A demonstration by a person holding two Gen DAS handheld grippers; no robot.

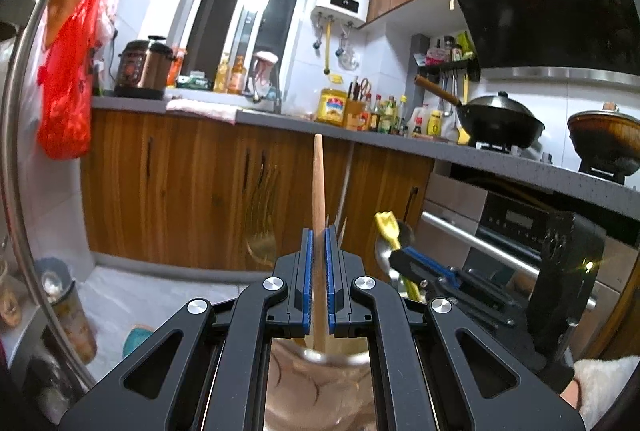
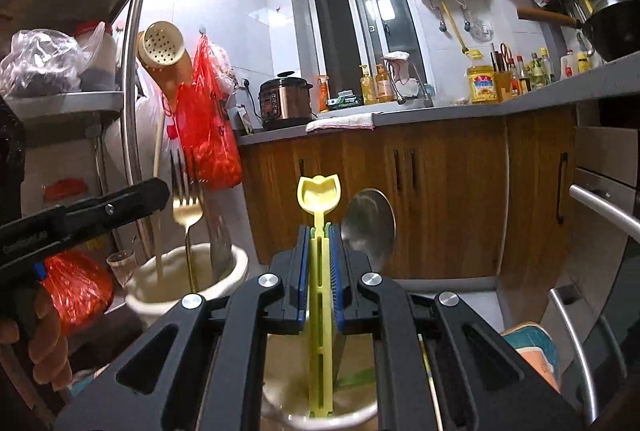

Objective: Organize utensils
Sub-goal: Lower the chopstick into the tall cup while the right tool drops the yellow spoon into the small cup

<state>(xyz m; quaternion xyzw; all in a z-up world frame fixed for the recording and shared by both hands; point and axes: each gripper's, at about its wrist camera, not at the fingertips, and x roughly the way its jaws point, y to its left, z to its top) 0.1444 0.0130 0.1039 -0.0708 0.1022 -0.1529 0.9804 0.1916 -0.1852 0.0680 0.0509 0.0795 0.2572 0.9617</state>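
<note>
My left gripper (image 1: pixel 319 255) is shut on an upright wooden stick (image 1: pixel 319 183), whose lower end stands in a cup (image 1: pixel 320 355) right under the jaws. In the right wrist view that cup is a white ceramic one (image 2: pixel 188 295); it also holds a gold fork (image 2: pixel 186 207) and a knife (image 2: pixel 219 235), with the left gripper (image 2: pixel 158 193) beside them. My right gripper (image 2: pixel 319 251) is shut on a yellow plastic spoon (image 2: pixel 319 191), which stands upright in a metal-rimmed holder (image 2: pixel 340 417). A steel spoon (image 2: pixel 370 223) stands just right of it. The right gripper (image 1: pixel 394 255) appears at the left view's right side.
Wooden cabinets (image 2: pixel 440 191) and a grey counter (image 2: pixel 440 115) with bottles run across the back. A metal shelf rack (image 2: pixel 132 71) stands at the left, and red bags (image 2: pixel 208 135) hang on the wall beside it. An oven (image 1: pixel 520 231) with bar handles sits at the right. A hand (image 2: pixel 44 331) holds the left gripper.
</note>
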